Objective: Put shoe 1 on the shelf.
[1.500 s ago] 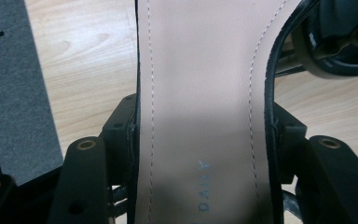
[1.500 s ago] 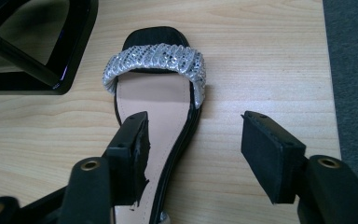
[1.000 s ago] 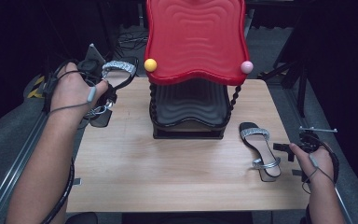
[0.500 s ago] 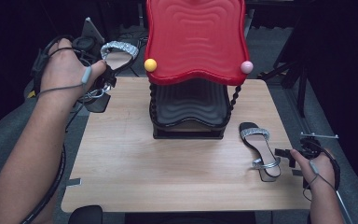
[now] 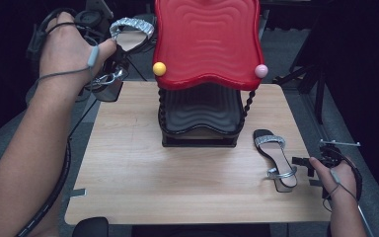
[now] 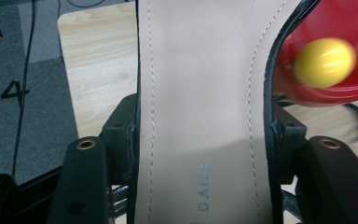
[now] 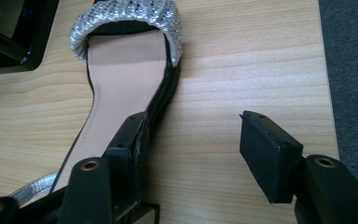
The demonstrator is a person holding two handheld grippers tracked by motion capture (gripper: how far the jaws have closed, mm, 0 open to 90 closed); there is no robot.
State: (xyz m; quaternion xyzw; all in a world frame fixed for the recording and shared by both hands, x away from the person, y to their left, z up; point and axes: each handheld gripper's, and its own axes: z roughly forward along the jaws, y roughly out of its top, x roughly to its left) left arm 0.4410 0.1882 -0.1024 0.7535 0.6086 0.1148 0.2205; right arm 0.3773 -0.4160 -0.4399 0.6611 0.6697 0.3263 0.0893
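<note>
A black sandal with a glittery silver toe strap [image 5: 131,29] hangs in the air at the back left, beside the red top shelf [image 5: 207,39] of a shoe rack. My left gripper [image 5: 118,54] is shut across its middle; its beige insole [image 6: 200,93] sits between the jaws in the left gripper view. The matching sandal [image 5: 275,155] lies flat on the table right of the rack. My right gripper [image 5: 306,163] stands open just right of its heel end. In the right gripper view the left pad [image 7: 133,135] rests by the edge of this sandal [image 7: 126,79].
The rack has black wavy lower shelves [image 5: 200,113] under the red top, with a yellow ball [image 5: 159,68] and a pink ball [image 5: 261,70] at its front corners. The wooden table [image 5: 143,163] spreads bare in front. Cables and dark gear lie beyond the back left corner.
My left gripper has lifted its sandal higher and farther back, up to the level of the red top shelf. The right gripper has stayed beside the lying sandal.
</note>
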